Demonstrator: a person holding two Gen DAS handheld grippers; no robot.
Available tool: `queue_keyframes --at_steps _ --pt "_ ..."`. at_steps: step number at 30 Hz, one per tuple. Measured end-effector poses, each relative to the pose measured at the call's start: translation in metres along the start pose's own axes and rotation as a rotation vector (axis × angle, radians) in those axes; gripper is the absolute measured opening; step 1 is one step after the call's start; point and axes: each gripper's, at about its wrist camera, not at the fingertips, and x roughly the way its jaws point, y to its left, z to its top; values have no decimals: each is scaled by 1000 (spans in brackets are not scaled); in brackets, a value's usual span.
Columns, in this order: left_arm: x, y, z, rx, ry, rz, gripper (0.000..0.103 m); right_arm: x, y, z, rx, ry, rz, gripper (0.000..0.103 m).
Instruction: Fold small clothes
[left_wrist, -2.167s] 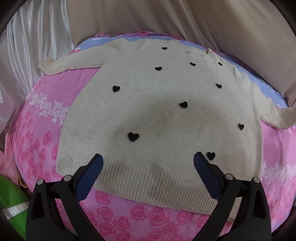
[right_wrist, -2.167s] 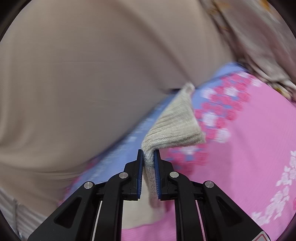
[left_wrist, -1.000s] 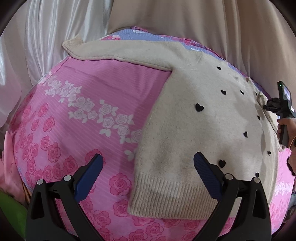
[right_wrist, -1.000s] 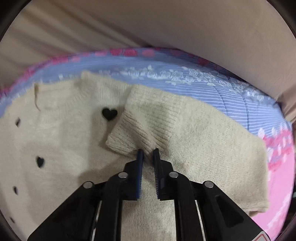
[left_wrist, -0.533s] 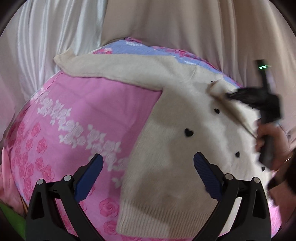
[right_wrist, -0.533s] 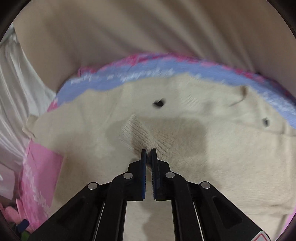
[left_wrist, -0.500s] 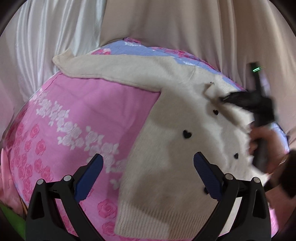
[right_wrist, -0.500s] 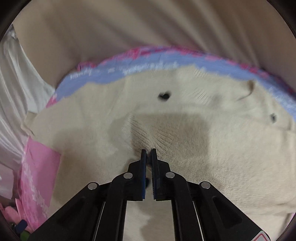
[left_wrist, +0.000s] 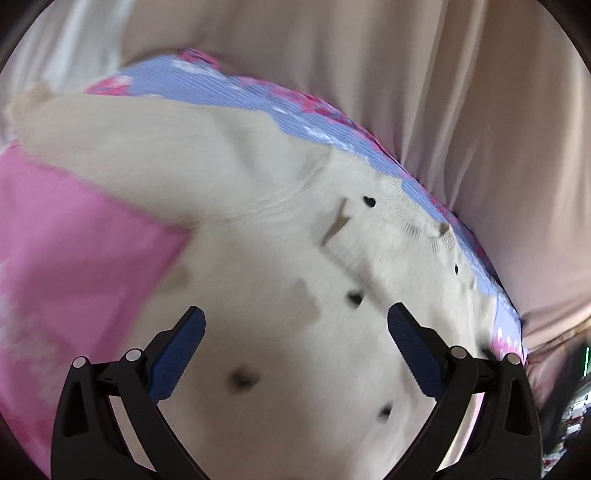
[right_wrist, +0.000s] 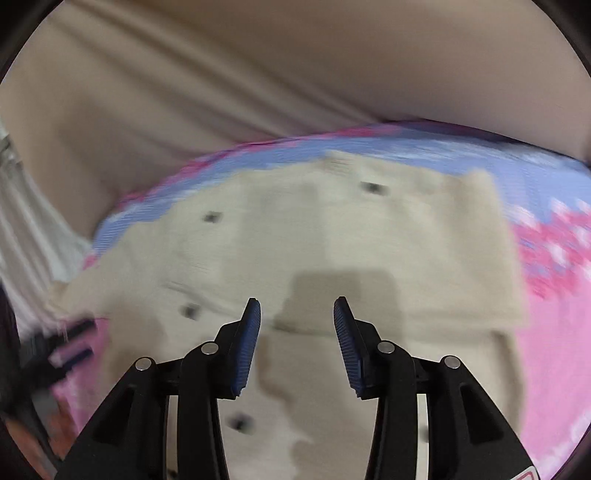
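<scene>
Left wrist view: left gripper (left_wrist: 295, 341) at 6 o'clock, jaws spread wide, nothing between the blue pads (left_wrist: 177, 354). Cream sweater (left_wrist: 258, 295) flat on the pink floral bedspread (left_wrist: 74, 258), filling the centre and running from 9 o'clock to 4 o'clock. Small black hearts (left_wrist: 368, 201) scattered over the front; those nearest the gripper blurred. One sleeve (left_wrist: 122, 147) stretched out toward 10 o'clock, cuff at the frame edge. Ribbed neckline (left_wrist: 417, 225) at about 2 o'clock, beside the blue striped band (left_wrist: 314, 125) of the bedspread. Folded-over sleeve end (left_wrist: 338, 225) lying on the chest just below the neckline, at about 1 o'clock. Beige curtain (left_wrist: 406, 74) across the top from 11 to 3 o'clock

Right wrist view: right gripper (right_wrist: 297, 345) at 6 o'clock, jaws parted to a moderate width, empty, hanging over the sweater (right_wrist: 295, 240) without visible contact. Folded sleeve (right_wrist: 424, 258) laid across the body from centre toward 3 o'clock, its lower edge passing just beyond the fingertips. Hearts (right_wrist: 373, 188) visible at 12, 10 and 7 o'clock, all motion-blurred. Bedspread (right_wrist: 554, 332) pink at 3 to 5 o'clock, blue band at 1 o'clock. Curtain (right_wrist: 258, 74) over the upper half. Dark blurred shape at 8 o'clock, not identifiable
</scene>
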Motion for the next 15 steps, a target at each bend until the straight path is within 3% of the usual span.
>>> queue_keyframes --at_steps 4,5,6,7,8,10,12,15 --pt "67 -32 22 0 59 12 95 -11 -78 -29 80 42 -206 43" --pt "84 -36 26 -23 82 13 86 -12 -95 -32 99 47 -229 44" --pt "93 -37 27 -42 89 21 84 -10 -111 -33 115 53 -256 45" --pt "94 -41 28 -43 44 55 77 -9 -123 -32 122 60 -270 45" --pt "94 -46 28 -26 17 68 49 -7 -132 -33 128 63 -270 46" --pt "102 -55 31 11 37 109 26 1 -148 -29 140 63 -250 47" --pt "99 -50 34 -10 17 94 11 11 -157 -23 161 72 -218 47" --pt "95 -39 40 -34 5 43 8 24 -161 -16 195 69 -162 47"
